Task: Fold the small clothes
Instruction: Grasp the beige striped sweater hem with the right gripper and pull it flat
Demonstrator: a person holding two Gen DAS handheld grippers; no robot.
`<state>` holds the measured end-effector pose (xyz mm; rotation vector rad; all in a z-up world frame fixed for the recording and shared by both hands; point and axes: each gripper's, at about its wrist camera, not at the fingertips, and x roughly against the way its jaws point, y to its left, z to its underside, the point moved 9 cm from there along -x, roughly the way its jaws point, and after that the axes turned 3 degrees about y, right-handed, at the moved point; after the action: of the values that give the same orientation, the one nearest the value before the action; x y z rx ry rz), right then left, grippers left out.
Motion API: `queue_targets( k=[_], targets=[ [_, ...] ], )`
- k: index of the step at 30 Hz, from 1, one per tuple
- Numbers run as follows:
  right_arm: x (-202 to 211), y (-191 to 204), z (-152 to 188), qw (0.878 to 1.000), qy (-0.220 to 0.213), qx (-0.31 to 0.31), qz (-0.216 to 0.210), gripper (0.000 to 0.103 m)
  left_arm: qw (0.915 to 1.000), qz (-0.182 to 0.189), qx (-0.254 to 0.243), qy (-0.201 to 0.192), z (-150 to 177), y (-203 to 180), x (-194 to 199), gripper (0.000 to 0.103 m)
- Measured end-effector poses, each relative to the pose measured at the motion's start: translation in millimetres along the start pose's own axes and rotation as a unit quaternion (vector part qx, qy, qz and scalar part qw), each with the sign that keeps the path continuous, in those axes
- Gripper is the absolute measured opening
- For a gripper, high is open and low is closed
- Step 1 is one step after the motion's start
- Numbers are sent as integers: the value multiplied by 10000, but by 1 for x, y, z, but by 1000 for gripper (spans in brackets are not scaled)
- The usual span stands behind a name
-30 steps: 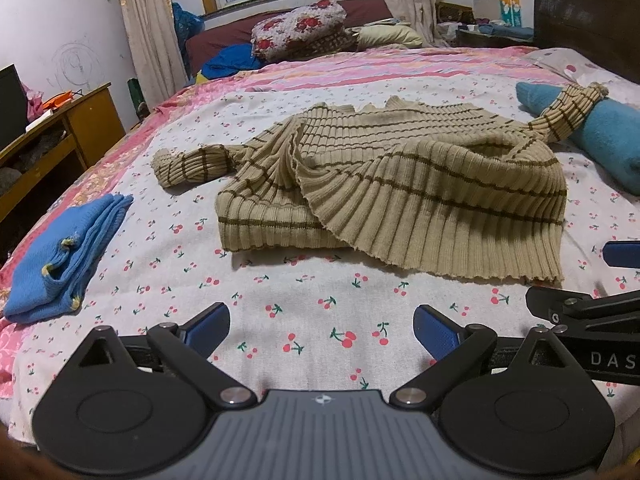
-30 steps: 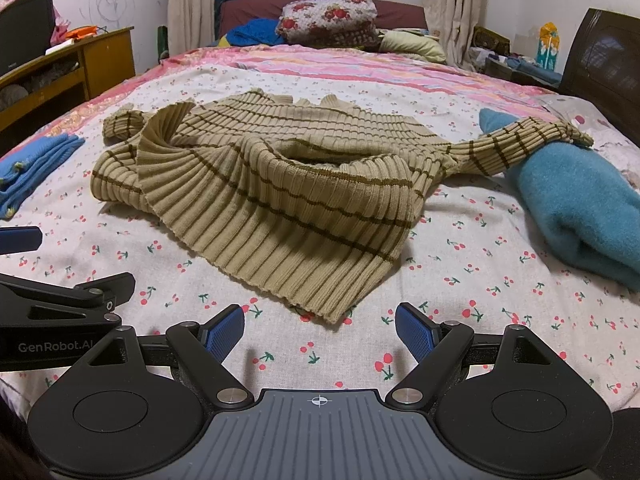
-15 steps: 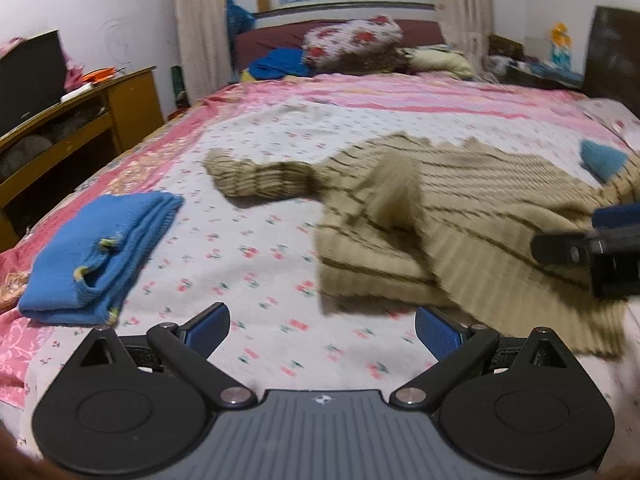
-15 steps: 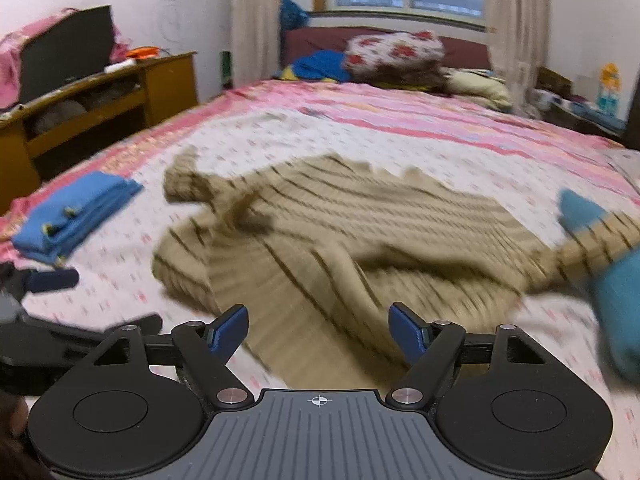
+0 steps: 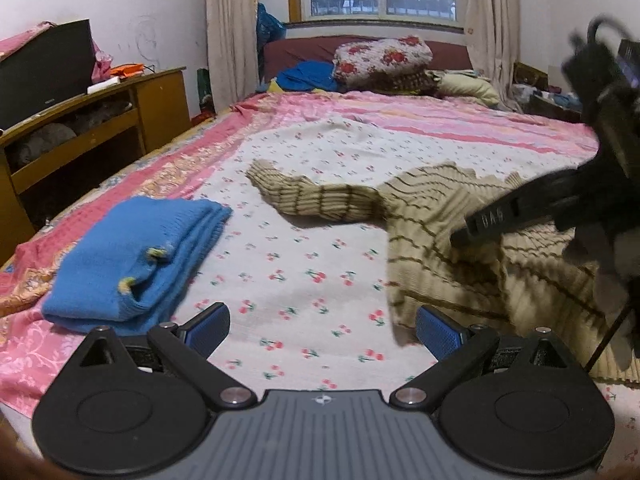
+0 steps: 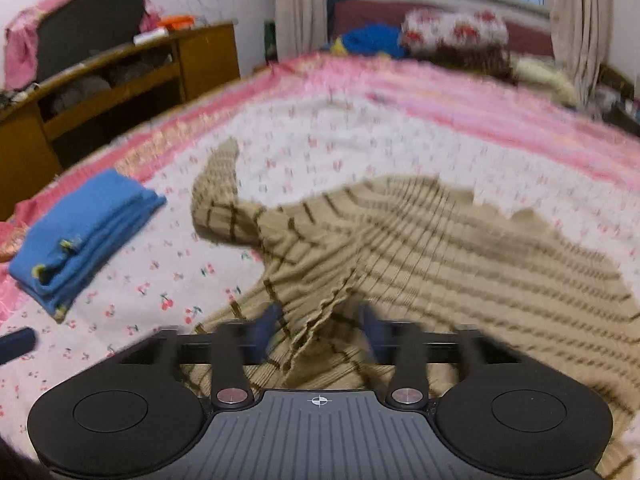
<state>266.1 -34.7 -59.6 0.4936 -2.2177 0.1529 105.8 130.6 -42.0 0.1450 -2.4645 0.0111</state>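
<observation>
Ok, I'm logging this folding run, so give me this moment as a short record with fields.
surface: bed with cherry-print sheet
garment in work: striped beige sweater, crumpled, one sleeve stretched out
right gripper: jaws closing, sweater hem bunched between them
left gripper: open, nothing between its jaws
already folded: blue garment, left of the sweater

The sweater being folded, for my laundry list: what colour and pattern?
Tan ribbed knit with thin dark brown stripes; the sweater shows sharpest in the left wrist view.

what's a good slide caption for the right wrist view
Right gripper closing on a bunched edge of the tan striped sweater on the cherry-print bedsheet.
</observation>
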Motion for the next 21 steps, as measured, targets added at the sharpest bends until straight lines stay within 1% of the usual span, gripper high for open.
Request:
queue_targets(
  k=[1, 2, 4, 6, 8, 12, 14, 15, 16, 17, 18, 19, 21],
  targets=[
    [-3, 3, 2, 9997, 86, -100, -195, 10, 10000, -23, 19, -40, -2, 5, 2, 103],
    [0, 8, 4, 9994, 82, -105, -309, 7, 9999, -66, 47, -89, -4, 12, 4, 103],
    [9, 24, 12, 9987, 27, 121, -484, 6, 9997, -153, 92, -182, -8, 25, 9, 103],
    [19, 43, 20, 9964, 39, 282, -795, 5, 9991, -299, 102, -293, -14, 39, 14, 103],
    [34, 65, 32, 9920, 60, 391, -1201, 5, 9982, -435, 114, -405, -21, 52, 18, 103],
    [53, 110, 58, 9814, 155, 812, -1733, 5, 9965, -609, 225, -530, -31, 70, 23, 103],
    [52, 125, 75, 9782, 296, 1054, -1765, 7, 9964, -581, 291, -547, -33, 72, 24, 103],
    [49, 130, 85, 9767, 419, 1193, -1731, 11, 9967, -522, 313, -531, -33, 70, 23, 103],
    [46, 131, 92, 9768, 470, 1248, -1676, 11, 9973, -449, 314, -497, -31, 66, 22, 103],
    [47, 130, 98, 9770, 477, 1266, -1649, 13, 9981, -350, 274, -434, -28, 59, 19, 103],
    [50, 129, 102, 9773, 466, 1256, -1642, 17, 9987, -290, 200, -372, -25, 51, 16, 103],
    [55, 124, 104, 9783, 424, 1197, -1635, 18, 9991, -247, 120, -320, -21, 44, 14, 103],
    [71, 104, 106, 9813, 319, 1037, -1591, 19, 9998, -84, -66, -160, -11, 25, 7, 103]
  ],
)
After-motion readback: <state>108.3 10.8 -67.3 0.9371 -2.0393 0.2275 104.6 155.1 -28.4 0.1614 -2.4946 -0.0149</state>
